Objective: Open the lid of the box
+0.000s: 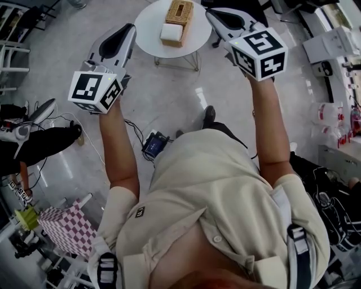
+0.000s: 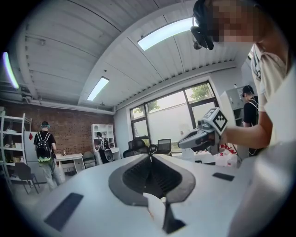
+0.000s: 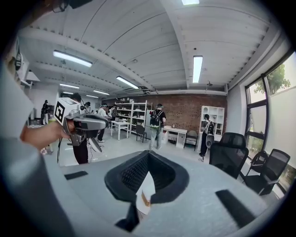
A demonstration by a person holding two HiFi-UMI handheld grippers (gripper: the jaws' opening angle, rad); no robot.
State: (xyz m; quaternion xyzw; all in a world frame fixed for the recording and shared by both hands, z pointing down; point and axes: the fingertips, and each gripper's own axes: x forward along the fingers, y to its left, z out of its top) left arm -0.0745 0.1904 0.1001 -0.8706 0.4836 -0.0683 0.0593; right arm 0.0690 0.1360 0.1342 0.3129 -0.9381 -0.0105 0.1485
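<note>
Open-plan office or lab workspace: brick back wall [image 3: 185, 111], white shelving units [image 3: 210, 115], desks [image 3: 178, 132], black swivel office chairs [image 3: 229, 152], ceiling strip lights [image 3: 196, 67], big windows [image 3: 273, 106], glossy pale floor [image 1: 158, 96], people with backpacks [image 3: 157, 118].

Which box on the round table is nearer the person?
The plain white box, by the table's near edge; the woven tan box with the slotted top sits just behind it.
</note>
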